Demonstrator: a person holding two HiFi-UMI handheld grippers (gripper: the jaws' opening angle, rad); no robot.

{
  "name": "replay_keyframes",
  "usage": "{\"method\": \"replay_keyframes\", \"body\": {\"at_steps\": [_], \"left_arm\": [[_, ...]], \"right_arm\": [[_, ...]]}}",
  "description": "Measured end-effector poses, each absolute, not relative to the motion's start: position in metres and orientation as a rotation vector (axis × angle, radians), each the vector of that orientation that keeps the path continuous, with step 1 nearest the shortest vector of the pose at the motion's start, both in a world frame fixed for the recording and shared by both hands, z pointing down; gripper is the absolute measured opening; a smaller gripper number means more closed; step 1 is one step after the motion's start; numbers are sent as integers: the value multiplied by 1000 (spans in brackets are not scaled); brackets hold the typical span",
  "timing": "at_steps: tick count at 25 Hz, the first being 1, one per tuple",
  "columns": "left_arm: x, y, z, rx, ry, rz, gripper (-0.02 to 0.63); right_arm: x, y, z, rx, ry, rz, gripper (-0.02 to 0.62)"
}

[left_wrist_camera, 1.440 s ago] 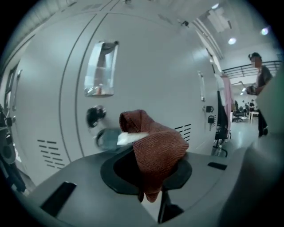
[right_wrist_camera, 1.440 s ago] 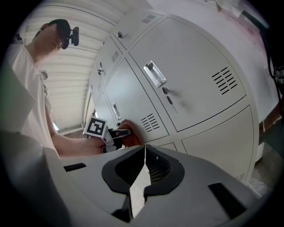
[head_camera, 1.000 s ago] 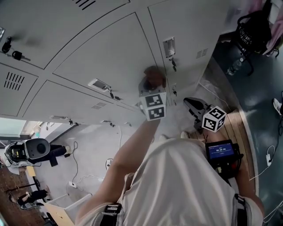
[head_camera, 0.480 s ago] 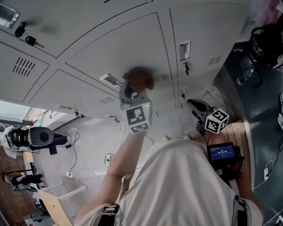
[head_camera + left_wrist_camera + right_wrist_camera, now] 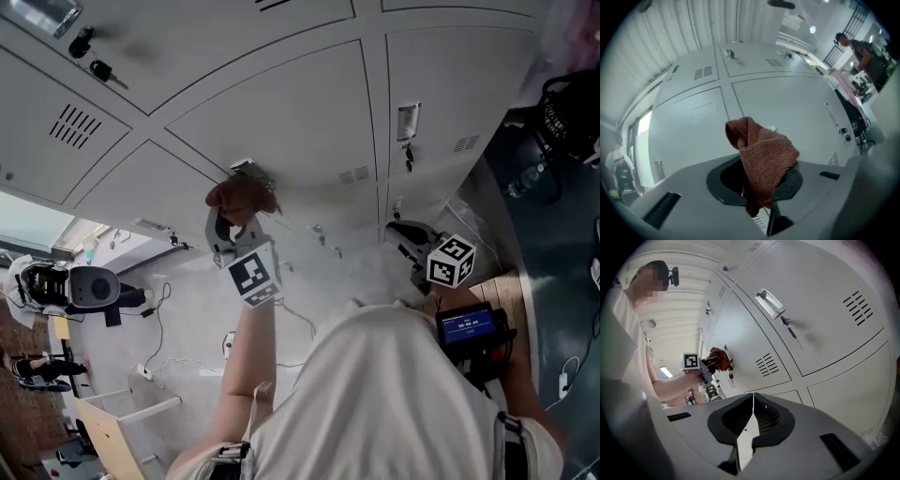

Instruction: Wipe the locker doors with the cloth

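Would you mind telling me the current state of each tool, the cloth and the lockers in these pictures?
Left tool: shut on the reddish-brown knitted cloth.
Cloth: bunched up, held against a locker door near its handle.
Right tool: shut, nothing between its jaws.
Grey metal locker doors: all shut.
Small key: hanging in a door's lock.

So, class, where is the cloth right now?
In the head view, left of centre: the cloth is clamped in the left gripper, held up at a locker door beside a handle.
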State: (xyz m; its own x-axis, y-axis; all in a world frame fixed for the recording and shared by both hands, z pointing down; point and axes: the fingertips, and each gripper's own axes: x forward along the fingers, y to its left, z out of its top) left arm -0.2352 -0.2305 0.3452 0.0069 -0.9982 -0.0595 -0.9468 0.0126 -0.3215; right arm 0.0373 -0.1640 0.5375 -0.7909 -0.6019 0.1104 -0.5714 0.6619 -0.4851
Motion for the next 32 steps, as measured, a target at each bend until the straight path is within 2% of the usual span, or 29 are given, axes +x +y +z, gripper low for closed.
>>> {"method": "replay_keyframes", "body": {"at_steps": [4, 10, 16, 32], "left_arm": [[-266, -233, 357, -1967, 2141, -315, 74], [-222, -240, 314, -1883, 2045, -204, 74], [-192, -241, 306, -1862, 2034, -163, 74], [33, -266, 330, -2228, 1432, -255, 74]], "right_arm": [[42, -162, 540, -1014, 2802, -792, 18], [56, -154, 544, -1070, 2766, -805, 18], [68, -151, 544, -1113, 2730, -797, 18], [102, -135, 546, -1211, 2638, -805, 18]]}}
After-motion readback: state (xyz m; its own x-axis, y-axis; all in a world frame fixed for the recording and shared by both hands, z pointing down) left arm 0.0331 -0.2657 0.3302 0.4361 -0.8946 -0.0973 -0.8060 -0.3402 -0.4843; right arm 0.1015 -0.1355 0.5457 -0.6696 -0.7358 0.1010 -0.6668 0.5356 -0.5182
